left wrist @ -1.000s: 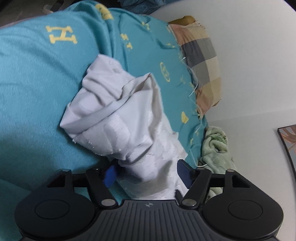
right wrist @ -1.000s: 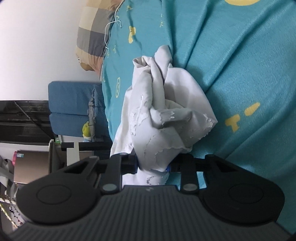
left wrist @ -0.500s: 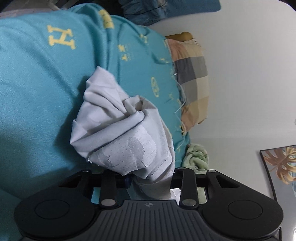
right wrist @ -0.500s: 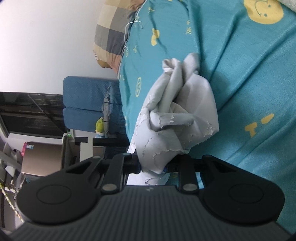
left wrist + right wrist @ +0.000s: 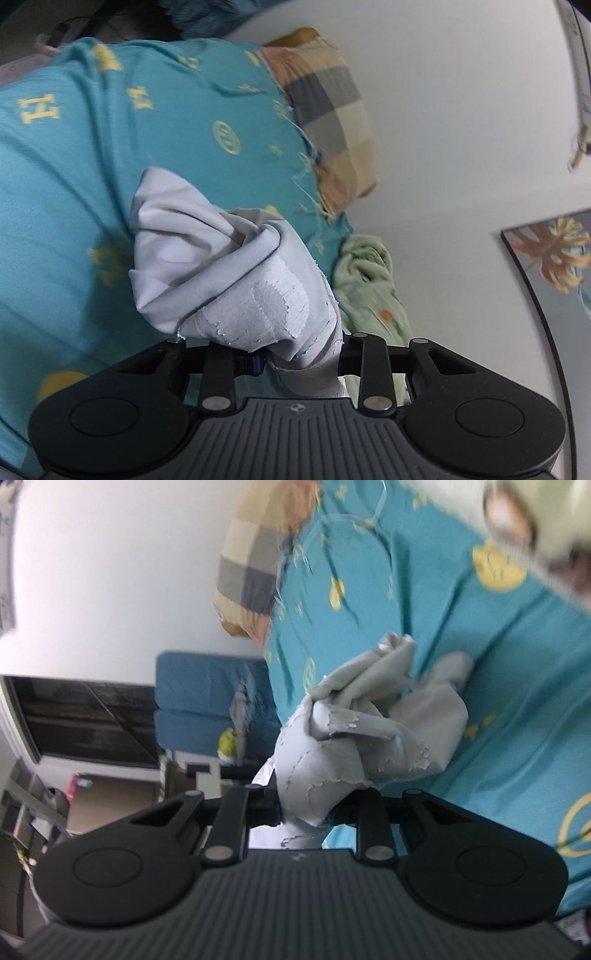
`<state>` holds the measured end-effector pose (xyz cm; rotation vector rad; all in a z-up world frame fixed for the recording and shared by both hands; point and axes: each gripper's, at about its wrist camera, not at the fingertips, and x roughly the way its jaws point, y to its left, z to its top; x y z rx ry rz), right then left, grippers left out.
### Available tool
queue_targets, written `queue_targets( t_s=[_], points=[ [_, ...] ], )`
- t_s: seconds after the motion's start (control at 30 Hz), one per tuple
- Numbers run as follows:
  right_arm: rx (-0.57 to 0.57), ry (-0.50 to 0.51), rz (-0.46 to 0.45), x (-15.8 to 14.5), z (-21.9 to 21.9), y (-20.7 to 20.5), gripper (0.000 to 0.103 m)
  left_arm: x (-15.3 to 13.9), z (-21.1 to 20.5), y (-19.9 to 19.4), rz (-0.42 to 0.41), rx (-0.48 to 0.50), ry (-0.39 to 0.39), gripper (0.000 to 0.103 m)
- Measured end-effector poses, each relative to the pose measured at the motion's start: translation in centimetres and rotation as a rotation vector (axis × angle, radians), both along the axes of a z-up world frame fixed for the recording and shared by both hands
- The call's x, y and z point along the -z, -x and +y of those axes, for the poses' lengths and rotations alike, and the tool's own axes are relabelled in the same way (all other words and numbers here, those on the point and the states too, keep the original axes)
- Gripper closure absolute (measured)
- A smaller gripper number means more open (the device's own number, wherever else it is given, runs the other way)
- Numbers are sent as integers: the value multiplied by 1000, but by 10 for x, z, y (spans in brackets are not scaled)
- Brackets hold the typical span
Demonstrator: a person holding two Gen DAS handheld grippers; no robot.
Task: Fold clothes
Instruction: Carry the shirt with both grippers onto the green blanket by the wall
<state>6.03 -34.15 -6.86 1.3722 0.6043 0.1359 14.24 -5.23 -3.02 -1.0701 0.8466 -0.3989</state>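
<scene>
Since a second ago, the left wrist view shows the left gripper (image 5: 301,360) going from jaws spread around the white garment (image 5: 225,273) to jaws drawn in and clamped on it, and the bundle now hangs clear of the teal bedsheet (image 5: 74,184) instead of lying on it. The cloth sits straight ahead of the gripper, bunched, with its long axis running up and to the left. A plaid pillow (image 5: 328,110) lies far right, and a green cloth (image 5: 369,280) is just right of the garment.

From the right wrist view, the right gripper (image 5: 306,812) is likewise closed on the white garment (image 5: 369,738), as before, but the scene has swung and blurred. The bundle trails ahead and right over the teal bedsheet (image 5: 498,701). Both grippers hold it equally close, so spreading it probably comes next.
</scene>
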Motion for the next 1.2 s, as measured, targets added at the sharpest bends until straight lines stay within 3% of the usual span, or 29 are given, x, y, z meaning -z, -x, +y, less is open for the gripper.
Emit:
queue_targets(
  t_s=[0.17,0.3,0.43,0.57,0.67,0.77,0.9,1.03,1.1,1.2],
  points=[
    [96,28,-81,-54,-70,13,79,-53,-87,-20,-56,98,42,70],
    [194,121,-139,-110,-143,21,79,-98,-183,-47,-134,195,81,70],
    [310,242,-202,-163,-217,34,79,-121,-291,-58,-191,316,157,70],
    [426,341,-257,-191,-284,56,79,-136,-400,-69,-249,438,216,70],
    [469,408,-207,-179,-313,73,79,-118,-465,-64,-276,523,202,69],
    [475,457,-95,-154,-334,87,78,-77,-495,-48,-274,583,96,69],
    [436,429,78,-107,-347,101,78,-13,-495,-34,-166,671,3,69],
    [412,393,170,-77,-344,106,78,11,-493,-23,-165,729,-98,67],
    [406,407,162,-75,-345,108,77,13,-490,-25,-185,734,-135,60],
    [385,428,157,-75,-340,114,74,4,-489,-27,-224,749,-236,41]
  ],
)
